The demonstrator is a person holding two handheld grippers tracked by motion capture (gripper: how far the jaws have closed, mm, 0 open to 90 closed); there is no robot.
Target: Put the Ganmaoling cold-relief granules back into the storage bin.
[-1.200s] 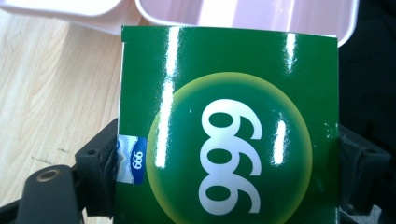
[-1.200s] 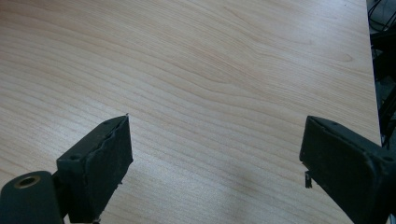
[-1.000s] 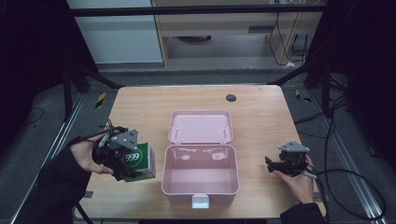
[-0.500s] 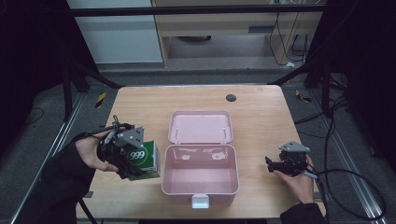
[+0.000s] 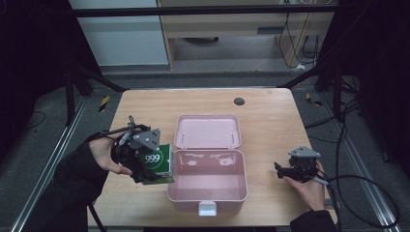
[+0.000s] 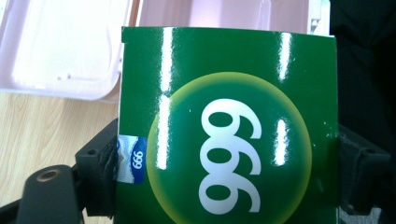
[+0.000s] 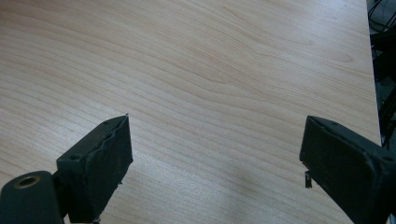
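Left gripper (image 5: 145, 162) clamped on a green box (image 5: 158, 163) marked 999, held just beside the left wall of an open pink case (image 5: 208, 195), right gripper (image 5: 285, 171) resting on the wooden table (image 5: 270, 121), jaws spread wide with nothing between.

On the wooden worktop (image 5: 145, 104) a pink case (image 5: 208, 186) lies open near the front middle, its lid (image 5: 207, 131) folded back flat behind it. At the case's left edge the left tongs (image 5: 145, 162), in the person's left hand (image 5: 104, 154), grip a green box (image 5: 158, 164) marked 999, held just clear of the case's rim. Well apart at the right, the right tongs (image 5: 285, 171) rest low over bare wood in the right hand (image 5: 309, 186), pointing toward the case. A small dark disc (image 5: 239, 101) sits near the far edge.
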